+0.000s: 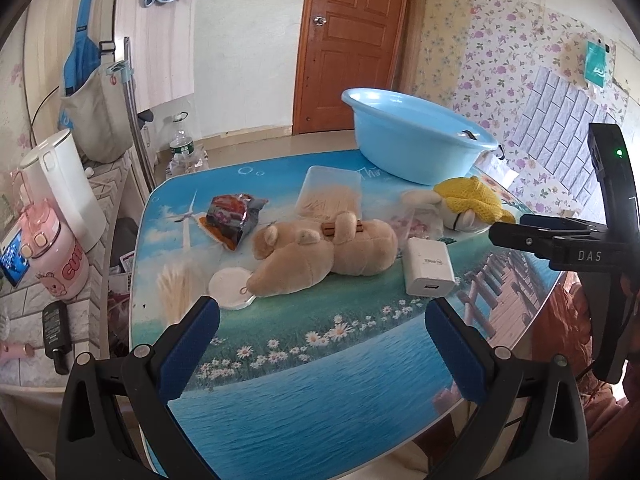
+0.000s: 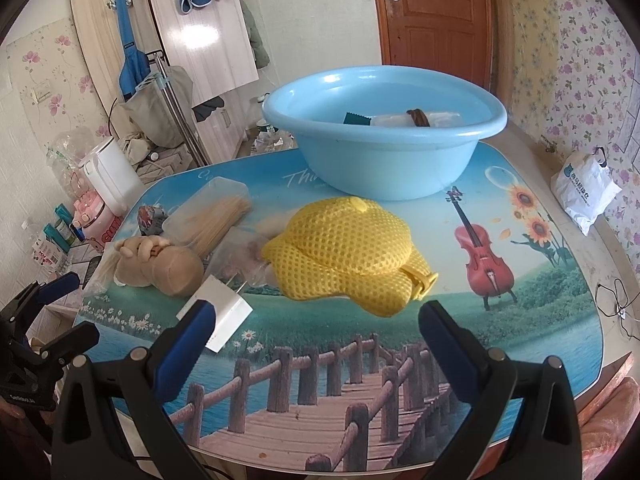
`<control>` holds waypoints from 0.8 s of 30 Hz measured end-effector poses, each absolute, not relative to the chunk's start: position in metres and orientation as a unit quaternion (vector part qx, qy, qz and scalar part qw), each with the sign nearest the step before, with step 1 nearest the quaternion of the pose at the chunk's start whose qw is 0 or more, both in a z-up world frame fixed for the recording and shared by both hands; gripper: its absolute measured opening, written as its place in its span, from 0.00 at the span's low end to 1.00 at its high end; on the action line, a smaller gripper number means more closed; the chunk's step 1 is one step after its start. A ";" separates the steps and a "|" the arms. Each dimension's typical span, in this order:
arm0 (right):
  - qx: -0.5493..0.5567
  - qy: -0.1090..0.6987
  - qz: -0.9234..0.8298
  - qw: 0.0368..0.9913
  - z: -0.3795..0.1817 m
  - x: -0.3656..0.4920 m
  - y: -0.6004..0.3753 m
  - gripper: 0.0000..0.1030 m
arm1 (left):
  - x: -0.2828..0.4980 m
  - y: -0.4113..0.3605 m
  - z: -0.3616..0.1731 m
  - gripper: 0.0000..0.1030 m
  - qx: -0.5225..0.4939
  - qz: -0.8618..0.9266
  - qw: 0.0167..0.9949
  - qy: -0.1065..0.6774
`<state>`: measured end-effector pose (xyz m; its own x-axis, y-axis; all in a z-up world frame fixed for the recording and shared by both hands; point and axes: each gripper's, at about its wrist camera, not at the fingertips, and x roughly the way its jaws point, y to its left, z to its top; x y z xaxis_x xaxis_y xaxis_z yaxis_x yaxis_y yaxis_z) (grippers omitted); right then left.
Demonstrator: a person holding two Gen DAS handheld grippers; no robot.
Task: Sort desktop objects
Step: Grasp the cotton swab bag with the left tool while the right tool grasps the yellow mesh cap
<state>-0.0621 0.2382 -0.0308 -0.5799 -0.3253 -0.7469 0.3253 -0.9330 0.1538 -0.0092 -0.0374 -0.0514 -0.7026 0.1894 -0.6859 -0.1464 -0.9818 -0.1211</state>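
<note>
The left gripper (image 1: 322, 334) hovers with its jaws spread wide, holding nothing. The right gripper (image 2: 316, 338) hovers likewise, jaws wide apart and empty.

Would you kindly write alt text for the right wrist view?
An open right claw hovers over a picture-printed table, facing a yellow mesh cap. Behind sits a light blue basin; a white charger lies left.
</note>
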 end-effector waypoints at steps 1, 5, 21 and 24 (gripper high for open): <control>0.421 -0.001 -0.888 0.183 -0.032 -0.062 0.239 1.00 | -0.009 -0.039 -0.053 1.00 -0.375 0.922 0.090 -0.030; 0.426 0.002 -0.886 0.182 -0.035 -0.062 0.238 1.00 | -0.014 -0.047 -0.059 1.00 -0.381 0.920 0.082 -0.027; 0.414 0.002 -0.897 0.156 -0.023 -0.085 0.240 1.00 | -0.034 -0.120 -0.071 1.00 -0.391 0.918 0.050 -0.050; 0.417 0.008 -0.895 0.156 -0.026 -0.092 0.233 1.00 | -0.043 -0.131 -0.073 0.83 -0.397 0.915 0.047 -0.057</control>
